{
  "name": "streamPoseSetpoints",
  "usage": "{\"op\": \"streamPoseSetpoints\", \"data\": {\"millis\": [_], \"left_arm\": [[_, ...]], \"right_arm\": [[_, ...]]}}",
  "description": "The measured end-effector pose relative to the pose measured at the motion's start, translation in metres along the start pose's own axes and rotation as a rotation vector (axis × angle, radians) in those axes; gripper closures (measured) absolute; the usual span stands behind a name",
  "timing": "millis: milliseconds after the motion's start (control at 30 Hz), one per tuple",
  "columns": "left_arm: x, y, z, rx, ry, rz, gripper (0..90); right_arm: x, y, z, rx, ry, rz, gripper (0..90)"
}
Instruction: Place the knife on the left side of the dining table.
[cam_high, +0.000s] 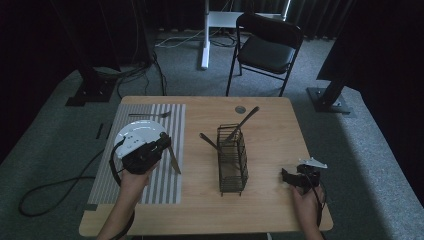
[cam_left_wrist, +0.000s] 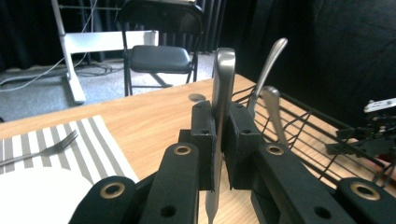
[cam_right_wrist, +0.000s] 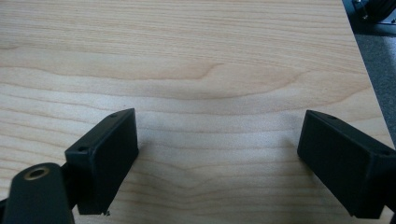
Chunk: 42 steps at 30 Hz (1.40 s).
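My left gripper (cam_high: 162, 142) is shut on a steel table knife (cam_high: 173, 160), which slants down over the striped placemat (cam_high: 165, 186) beside the white plate (cam_high: 131, 131). In the left gripper view the knife (cam_left_wrist: 223, 88) stands upright, pinched between the pads (cam_left_wrist: 204, 140) of that gripper (cam_left_wrist: 218, 140). A fork (cam_high: 150, 115) lies on the mat beyond the plate. A black wire cutlery basket (cam_high: 232, 162) stands mid-table with a spoon (cam_high: 245, 121) and another utensil (cam_high: 209, 141) leaning in it. My right gripper (cam_high: 287, 176) rests open at the table's front right; in its own view the right gripper (cam_right_wrist: 217, 154) stands over bare wood.
The wooden table (cam_high: 270, 125) has a small round grommet (cam_high: 240, 109) near its far edge. A black folding chair (cam_high: 267, 50) and a white stand (cam_high: 206, 35) sit on the carpet behind. Black stand bases flank the table, and cables run along the floor at left.
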<state>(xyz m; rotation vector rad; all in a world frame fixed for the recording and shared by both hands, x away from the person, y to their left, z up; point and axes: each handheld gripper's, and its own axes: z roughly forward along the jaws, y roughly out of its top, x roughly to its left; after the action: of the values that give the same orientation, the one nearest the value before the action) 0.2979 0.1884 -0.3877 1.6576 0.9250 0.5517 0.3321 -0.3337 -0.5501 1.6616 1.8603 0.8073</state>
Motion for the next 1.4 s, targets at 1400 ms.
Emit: {"op": "streamPoseSetpoints", "data": {"millis": [1400], "left_arm": [[0.029,-0.03,-0.013,-0.014,0.137,-0.096,79.9]], "right_arm": [[0.0,0.0,0.0,0.0,0.0,0.001,11.7]]}}
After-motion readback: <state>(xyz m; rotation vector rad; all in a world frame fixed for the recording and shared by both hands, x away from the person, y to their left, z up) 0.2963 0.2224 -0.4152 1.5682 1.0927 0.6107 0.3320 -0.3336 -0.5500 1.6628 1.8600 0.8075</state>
